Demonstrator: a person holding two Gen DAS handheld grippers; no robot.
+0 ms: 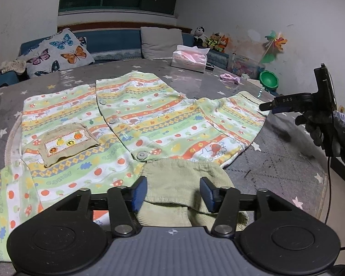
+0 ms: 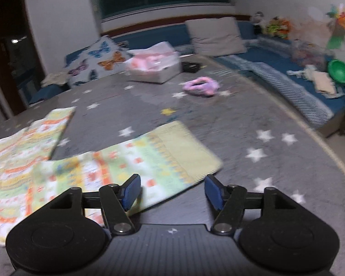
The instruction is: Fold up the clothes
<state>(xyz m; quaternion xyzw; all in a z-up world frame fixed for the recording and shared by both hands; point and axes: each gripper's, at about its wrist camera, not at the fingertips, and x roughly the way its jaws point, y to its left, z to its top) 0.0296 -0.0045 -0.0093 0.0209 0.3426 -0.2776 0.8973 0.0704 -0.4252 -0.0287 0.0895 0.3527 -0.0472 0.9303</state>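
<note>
So the little striped cardigan (image 1: 135, 124) is lying spread out, front side up, on the grey star-print mat (image 1: 276, 161). It's got snap buttons running down the middle and a small knit pocket (image 1: 69, 143) sitting on the left panel. The ribbed green collar (image 1: 184, 184) is pointing toward the left wrist camera, and the left gripper (image 1: 173, 192) is hanging right over it with its blue pads spread wide on either side of the ribbing, not pinching anything as far as I can see.

The right gripper (image 2: 172, 191) is also gaping open, hovering over the sleeve (image 2: 154, 161) that's stretched out flat to the side, its pale ribbed cuff (image 2: 191, 147) lying on the mat. That view is pretty smeared, so I can't say whether the pads are touching the fabric or just above it. From the left camera, the right gripper (image 1: 268, 106) is showing up near the sleeve end, held by a dark-gloved hand (image 1: 315, 124).

Farther back on the mat there's a tissue box (image 1: 189, 57) sitting and a pink scrunched-up thing (image 2: 201, 86) lying well apart from the cardigan. A butterfly pillow (image 1: 57, 53) is leaning on the blue sofa behind.
</note>
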